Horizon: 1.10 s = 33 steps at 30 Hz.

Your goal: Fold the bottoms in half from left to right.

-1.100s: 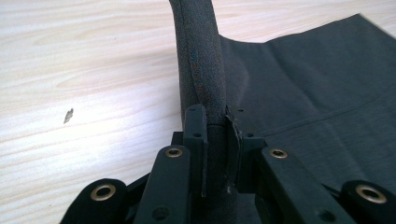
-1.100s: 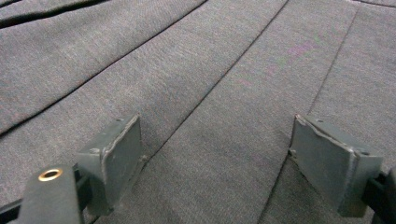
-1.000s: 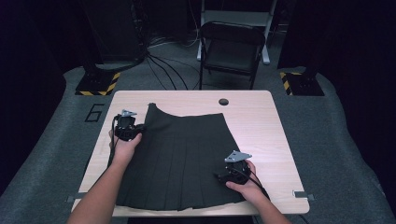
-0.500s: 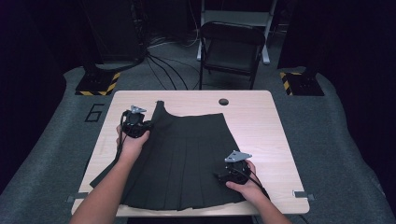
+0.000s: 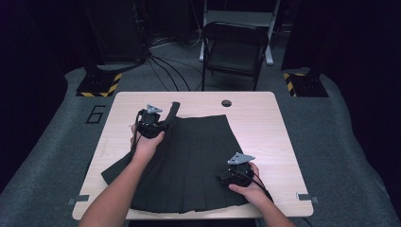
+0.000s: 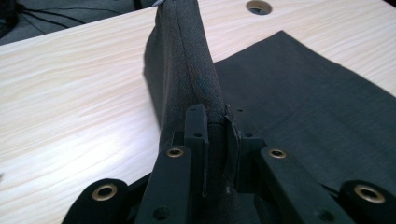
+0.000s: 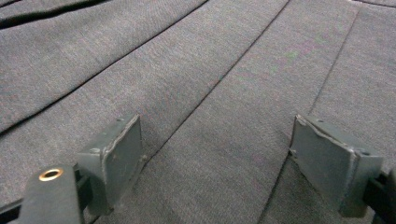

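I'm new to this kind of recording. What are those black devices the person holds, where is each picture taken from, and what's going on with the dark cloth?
No robot here: a person holds a hand-held gripper in each hand, a tool with two black jaws. The high view looks down from above the person's side of the table. The other two pictures come from small cameras riding on each tool, looking along its jaws.

On the table lies a dark pleated skirt. The left hand-held gripper is shut on the skirt's edge near the waistband and holds that corner lifted off the wood, so the cloth stands up like a ridge. The right hand-held gripper rests near the hem with its jaws open, pleated fabric lying flat between them, not pinched. A chair stands beyond the table.
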Each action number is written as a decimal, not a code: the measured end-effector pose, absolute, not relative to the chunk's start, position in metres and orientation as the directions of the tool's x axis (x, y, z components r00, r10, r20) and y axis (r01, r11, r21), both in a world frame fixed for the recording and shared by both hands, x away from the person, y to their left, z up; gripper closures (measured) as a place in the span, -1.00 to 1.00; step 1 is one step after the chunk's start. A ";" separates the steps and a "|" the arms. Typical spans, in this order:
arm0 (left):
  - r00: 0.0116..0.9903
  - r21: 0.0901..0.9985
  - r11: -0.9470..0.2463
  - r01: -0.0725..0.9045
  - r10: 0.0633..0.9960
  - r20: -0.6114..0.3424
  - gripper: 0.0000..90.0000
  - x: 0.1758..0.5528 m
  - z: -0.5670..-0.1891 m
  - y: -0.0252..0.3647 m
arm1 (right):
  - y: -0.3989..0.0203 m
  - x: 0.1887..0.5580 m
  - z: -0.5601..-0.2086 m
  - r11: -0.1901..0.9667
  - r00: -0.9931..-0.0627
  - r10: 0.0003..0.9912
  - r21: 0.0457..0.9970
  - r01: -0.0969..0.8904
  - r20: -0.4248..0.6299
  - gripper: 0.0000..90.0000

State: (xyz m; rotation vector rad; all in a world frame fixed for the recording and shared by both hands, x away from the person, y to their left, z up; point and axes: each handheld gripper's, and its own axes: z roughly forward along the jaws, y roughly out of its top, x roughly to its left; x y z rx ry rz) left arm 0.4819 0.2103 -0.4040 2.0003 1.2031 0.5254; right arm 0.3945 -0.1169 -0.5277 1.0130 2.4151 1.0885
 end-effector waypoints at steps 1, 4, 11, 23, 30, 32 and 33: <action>0.485 0.759 -0.301 0.578 0.874 -0.023 0.78 0.482 -0.404 0.207 | -0.117 0.394 -0.528 0.463 -0.705 0.709 0.746 0.478 0.011 -0.63; 0.493 0.758 -0.309 0.575 0.870 -0.019 0.78 0.483 -0.404 0.201 | -0.117 0.394 -0.528 0.463 -0.705 0.709 0.746 0.478 0.011 -0.63; 0.526 0.759 -0.325 0.564 0.850 -0.027 0.78 0.487 -0.400 0.178 | -0.117 0.394 -0.528 0.466 -0.706 0.708 0.744 0.479 0.011 -0.63; 0.585 0.770 -0.333 0.544 0.808 -0.064 0.78 0.492 -0.405 0.120 | -0.116 0.394 -0.528 0.453 -0.697 0.717 0.747 0.486 0.018 -0.63; 0.591 0.777 -0.313 0.547 0.801 -0.094 0.78 0.493 -0.411 0.098 | -0.116 0.394 -0.528 0.453 -0.697 0.717 0.748 0.485 0.018 -0.63; 0.591 0.776 -0.315 0.547 0.801 -0.091 0.78 0.494 -0.411 0.096 | -0.116 0.394 -0.528 0.453 -0.697 0.716 0.747 0.486 0.019 -0.63; 0.589 0.781 -0.305 0.546 0.802 -0.099 0.78 0.494 -0.411 0.093 | -0.116 0.394 -0.528 0.453 -0.696 0.718 0.748 0.486 0.017 -0.63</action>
